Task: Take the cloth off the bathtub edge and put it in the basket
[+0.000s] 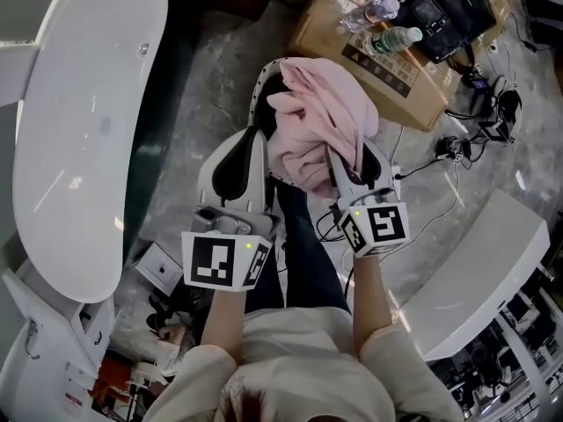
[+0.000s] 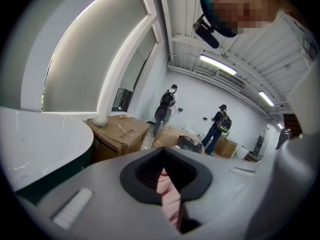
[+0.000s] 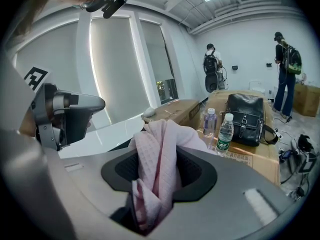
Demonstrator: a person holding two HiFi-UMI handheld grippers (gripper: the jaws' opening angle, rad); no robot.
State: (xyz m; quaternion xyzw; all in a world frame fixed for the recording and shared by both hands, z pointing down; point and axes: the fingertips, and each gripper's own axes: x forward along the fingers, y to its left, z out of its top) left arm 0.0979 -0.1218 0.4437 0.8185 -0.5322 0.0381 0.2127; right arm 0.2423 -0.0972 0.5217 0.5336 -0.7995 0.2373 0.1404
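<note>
A pink waffle-weave cloth (image 1: 318, 121) is bunched up in the air, with my right gripper (image 1: 352, 161) shut on its lower part. In the right gripper view the cloth (image 3: 157, 154) is pinched between the black pads and stands up out of them. Under it shows the perforated white rim of the basket (image 1: 261, 90). My left gripper (image 1: 236, 156) hangs just left of the cloth, jaws together. In the left gripper view (image 2: 167, 186) only a thin slit is left, and a strip of pink (image 2: 167, 189) shows through it. The white bathtub (image 1: 79, 130) lies far left, with no cloth on it.
A cardboard box (image 1: 396, 69) with two water bottles (image 1: 394, 38) and a black bag (image 1: 444, 11) lies beyond the basket. Cables (image 1: 479, 121) run at the right, beside a white curved fixture (image 1: 479, 271). The person's leg (image 1: 303, 253) is below the grippers. Two people (image 2: 218, 126) stand far off.
</note>
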